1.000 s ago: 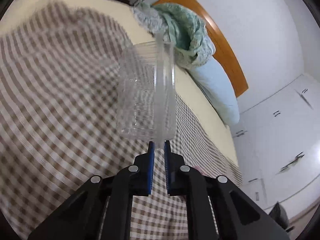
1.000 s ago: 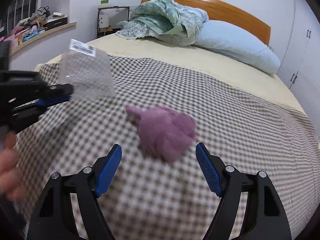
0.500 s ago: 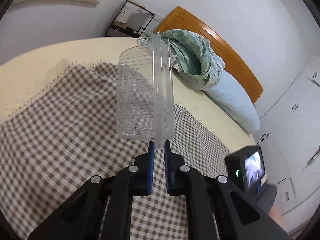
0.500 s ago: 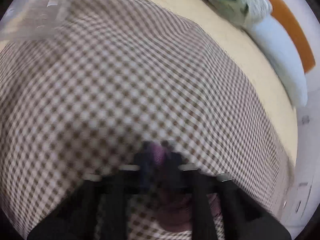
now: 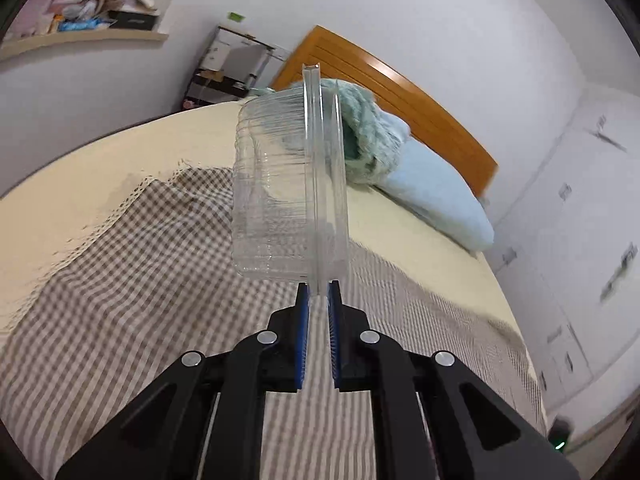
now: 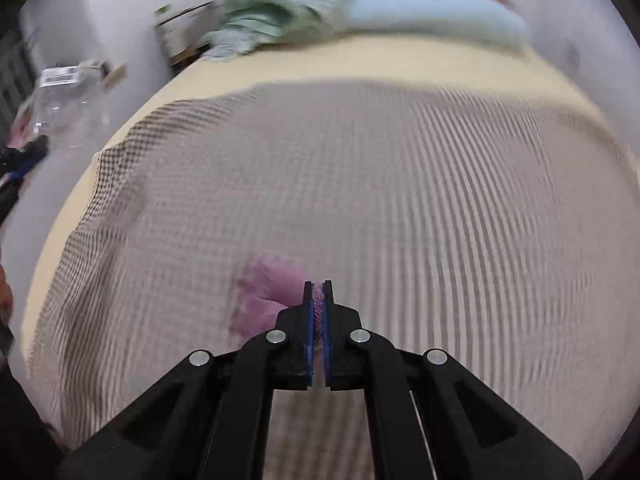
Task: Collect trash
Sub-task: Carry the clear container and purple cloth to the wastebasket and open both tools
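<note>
Two pieces of trash are in hand, so the carrying step is judged to be under way. A clear plastic container (image 5: pixel 288 188) is clamped at its rim by the left gripper (image 5: pixel 318 300) and is held upright on edge, clear of the bed, with the checked blanket (image 5: pixel 120 300) below it. A crumpled purple wad (image 6: pixel 268 300) is pinched between the closed jaws of the right gripper (image 6: pixel 317 292); whether it is lifted off the blanket or only touching it cannot be told through the blur. No bin or bag is seen in either view, so a drop-off place must be found next, and both grips must be kept firm until then. The thin rim is judged liable to slip if the container is swung. The left gripper is pointed up along the bed toward the wooden headboard (image 5: pixel 400 92) and the pale blue pillow (image 5: pixel 436 200). The right gripper is aimed low over the blanket, and the container is seen at the far left of its view.
</note>
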`<action>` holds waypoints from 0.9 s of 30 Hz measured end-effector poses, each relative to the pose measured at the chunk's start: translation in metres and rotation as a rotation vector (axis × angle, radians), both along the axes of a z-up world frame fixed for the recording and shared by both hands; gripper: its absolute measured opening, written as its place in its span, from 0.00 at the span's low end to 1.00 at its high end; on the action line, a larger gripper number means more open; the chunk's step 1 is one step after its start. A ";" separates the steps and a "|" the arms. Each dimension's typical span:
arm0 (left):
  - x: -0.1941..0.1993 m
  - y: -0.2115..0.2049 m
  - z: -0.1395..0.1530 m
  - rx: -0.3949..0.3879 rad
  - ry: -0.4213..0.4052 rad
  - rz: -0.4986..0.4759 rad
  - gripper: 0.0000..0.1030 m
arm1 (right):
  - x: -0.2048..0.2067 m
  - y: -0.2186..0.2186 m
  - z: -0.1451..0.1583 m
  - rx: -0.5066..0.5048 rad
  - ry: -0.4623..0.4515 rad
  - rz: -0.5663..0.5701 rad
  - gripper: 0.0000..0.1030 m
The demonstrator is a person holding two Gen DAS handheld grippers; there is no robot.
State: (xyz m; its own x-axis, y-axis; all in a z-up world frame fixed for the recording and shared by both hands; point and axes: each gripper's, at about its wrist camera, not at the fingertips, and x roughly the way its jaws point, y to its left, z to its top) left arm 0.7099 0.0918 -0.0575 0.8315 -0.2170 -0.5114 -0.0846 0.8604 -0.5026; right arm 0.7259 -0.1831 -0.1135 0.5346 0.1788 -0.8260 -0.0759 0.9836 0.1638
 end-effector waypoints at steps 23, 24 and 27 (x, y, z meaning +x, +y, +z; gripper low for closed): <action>-0.359 -0.278 0.006 0.180 0.092 -0.859 0.06 | -0.421 -0.202 0.024 0.107 -0.113 -0.372 0.03; -0.368 -0.291 0.001 0.189 0.097 -0.891 0.06 | -0.435 -0.209 0.020 0.098 -0.100 -0.380 0.03; -0.397 -0.337 -0.020 0.217 0.142 -0.997 0.06 | -0.467 -0.226 -0.007 0.074 -0.029 -0.407 0.03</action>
